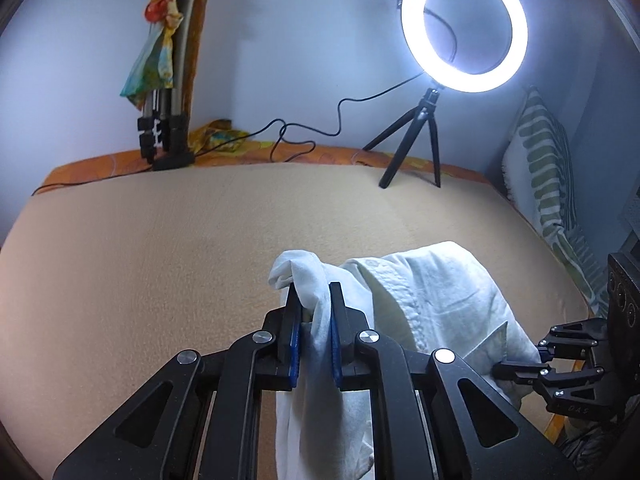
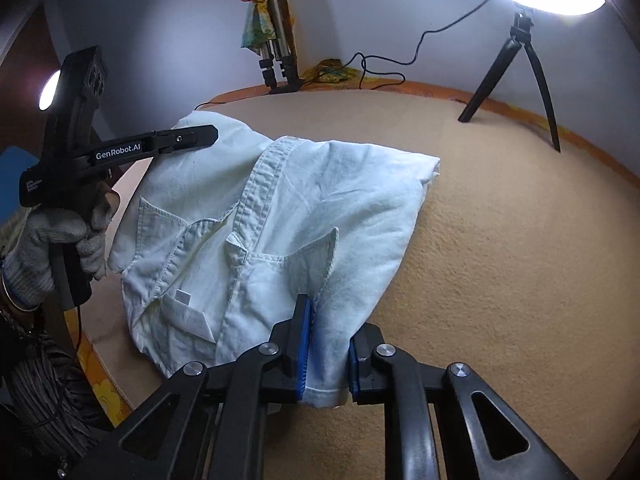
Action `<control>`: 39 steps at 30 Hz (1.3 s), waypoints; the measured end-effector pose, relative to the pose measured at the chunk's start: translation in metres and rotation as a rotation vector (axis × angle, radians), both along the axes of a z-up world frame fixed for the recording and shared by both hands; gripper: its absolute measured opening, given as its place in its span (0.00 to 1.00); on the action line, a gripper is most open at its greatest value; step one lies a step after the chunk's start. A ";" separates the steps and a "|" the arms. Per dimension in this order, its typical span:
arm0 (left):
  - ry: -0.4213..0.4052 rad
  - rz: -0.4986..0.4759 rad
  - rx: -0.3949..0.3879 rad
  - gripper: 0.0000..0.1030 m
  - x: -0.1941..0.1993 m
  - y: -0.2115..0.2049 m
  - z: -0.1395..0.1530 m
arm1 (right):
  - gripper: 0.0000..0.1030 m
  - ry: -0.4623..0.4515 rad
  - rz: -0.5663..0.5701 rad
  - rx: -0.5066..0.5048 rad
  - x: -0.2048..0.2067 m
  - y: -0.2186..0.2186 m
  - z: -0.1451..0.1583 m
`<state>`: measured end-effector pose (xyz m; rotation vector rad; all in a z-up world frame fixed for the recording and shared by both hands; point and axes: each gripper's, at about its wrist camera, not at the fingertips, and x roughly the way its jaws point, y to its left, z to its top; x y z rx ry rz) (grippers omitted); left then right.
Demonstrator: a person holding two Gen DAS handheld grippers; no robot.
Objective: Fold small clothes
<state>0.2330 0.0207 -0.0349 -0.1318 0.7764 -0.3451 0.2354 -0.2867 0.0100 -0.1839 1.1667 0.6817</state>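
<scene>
A small white shirt [image 2: 320,184] with a button placket and collar lies partly lifted over the beige bed cover [image 2: 500,280]. In the left wrist view, my left gripper [image 1: 314,286] is shut on a bunched fold of the shirt [image 1: 440,292], with cloth hanging down between the blue pads. My right gripper [image 2: 332,316] is shut on the shirt's hem edge close to the camera. The left gripper [image 2: 208,136], held by a gloved hand [image 2: 36,248], pinches the shirt's far left corner. At the right edge of the left wrist view, the right gripper [image 1: 516,364] grips the shirt's other end.
A lit ring light [image 1: 464,28] on a small black tripod [image 1: 416,140] stands at the back right of the bed. A folded tripod wrapped in colourful cloth [image 1: 164,120] stands at the back left, with a black cable [image 1: 304,136] between them. A striped pillow [image 1: 548,176] leans at the right.
</scene>
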 end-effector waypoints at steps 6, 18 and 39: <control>-0.060 -0.031 -0.001 0.09 -0.010 -0.013 0.019 | 0.11 -0.058 0.006 -0.030 -0.007 0.000 0.014; -0.136 -0.117 -0.033 0.09 -0.008 -0.066 0.045 | 0.10 -0.140 -0.058 -0.079 0.007 -0.036 0.056; -0.166 -0.315 -0.049 0.08 0.086 -0.259 0.044 | 0.10 -0.287 -0.231 -0.288 0.087 -0.192 0.081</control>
